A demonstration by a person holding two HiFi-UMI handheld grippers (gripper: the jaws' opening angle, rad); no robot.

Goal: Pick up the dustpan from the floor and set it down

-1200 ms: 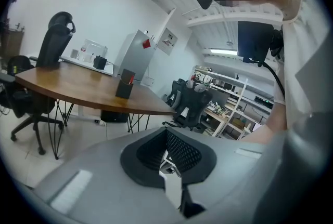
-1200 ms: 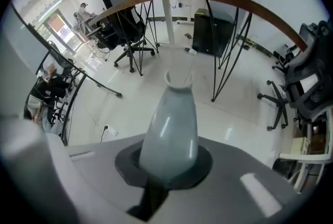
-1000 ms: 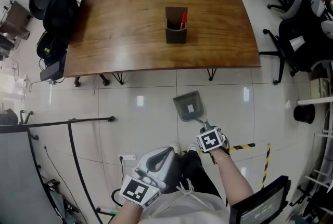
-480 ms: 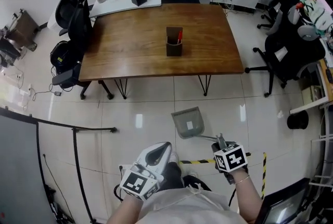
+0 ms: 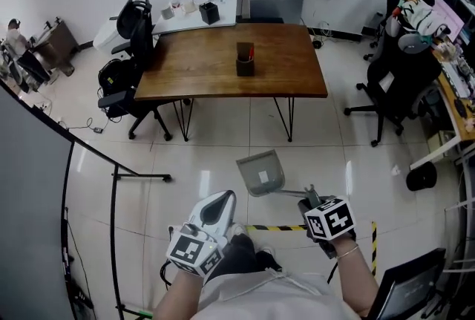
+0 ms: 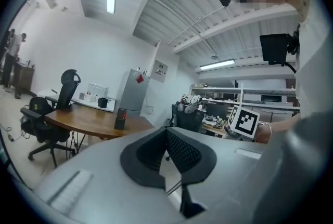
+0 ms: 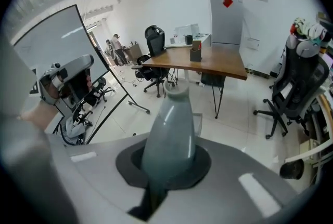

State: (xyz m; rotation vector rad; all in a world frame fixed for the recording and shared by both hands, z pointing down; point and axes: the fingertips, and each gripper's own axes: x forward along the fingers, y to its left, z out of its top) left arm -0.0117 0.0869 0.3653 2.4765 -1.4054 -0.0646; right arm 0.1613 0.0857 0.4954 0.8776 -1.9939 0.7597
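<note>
Beyond the dustpan (image 5: 261, 172), table (image 5: 215, 66), office chair (image 5: 142, 44)

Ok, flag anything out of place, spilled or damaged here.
Nothing looks spilled or damaged. The one oddity is the grey plastic dustpan. The shut right tongs hold it by its handle, up off the white tiled floor.

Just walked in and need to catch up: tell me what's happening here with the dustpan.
A person holds a pair of tongs in each hand. The right tongs are shut on the handle of the grey dustpan, which hangs clear of the tiled floor in front of the wooden table. The left tongs are shut with nothing in them. The dustpan is not yet set down.
</note>
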